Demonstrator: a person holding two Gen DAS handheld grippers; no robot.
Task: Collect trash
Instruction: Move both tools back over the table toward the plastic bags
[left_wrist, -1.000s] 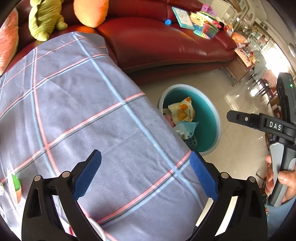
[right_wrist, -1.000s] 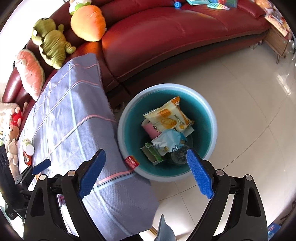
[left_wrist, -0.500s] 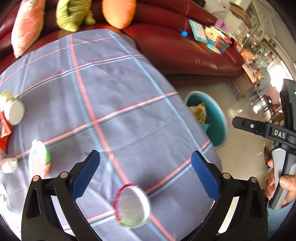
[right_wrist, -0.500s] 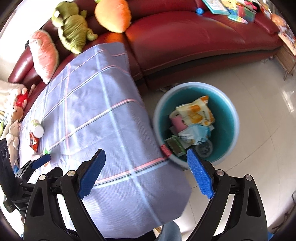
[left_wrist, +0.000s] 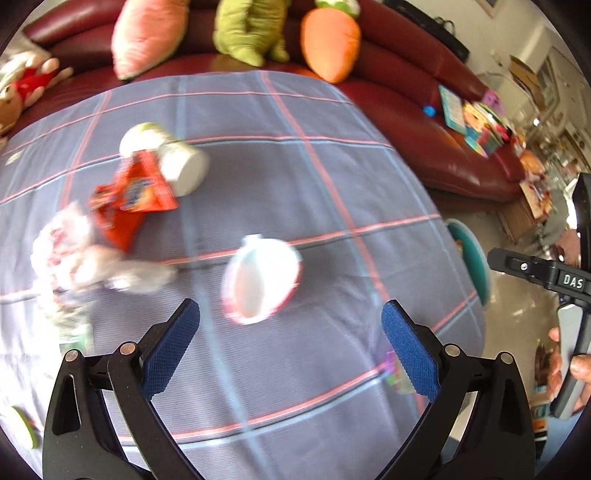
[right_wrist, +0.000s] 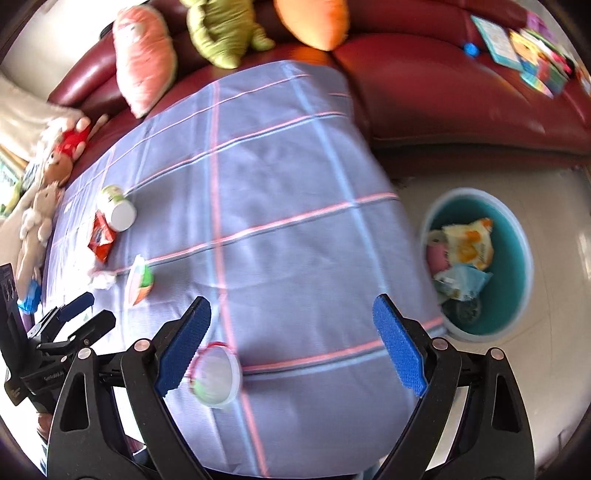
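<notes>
Both tools — left gripper (left_wrist: 290, 345) and right gripper (right_wrist: 291, 345) — are gaping empty over the table (right_wrist: 295, 177); trash (red-rimmed cup (left_wrist: 260, 278), blurred) is lying mid-cloth.

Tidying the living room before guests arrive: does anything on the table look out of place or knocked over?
Yes. A white cup lies tipped on its side on the checked tablecloth, beside a torn red wrapper, crumpled tissue and two more tipped containers. Nothing looks spilled.

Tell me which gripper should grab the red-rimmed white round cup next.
Probably left. The left gripper is open with the red-rimmed white cup just ahead between its fingers. For the right gripper, also open, it lies beside one finger.
</notes>
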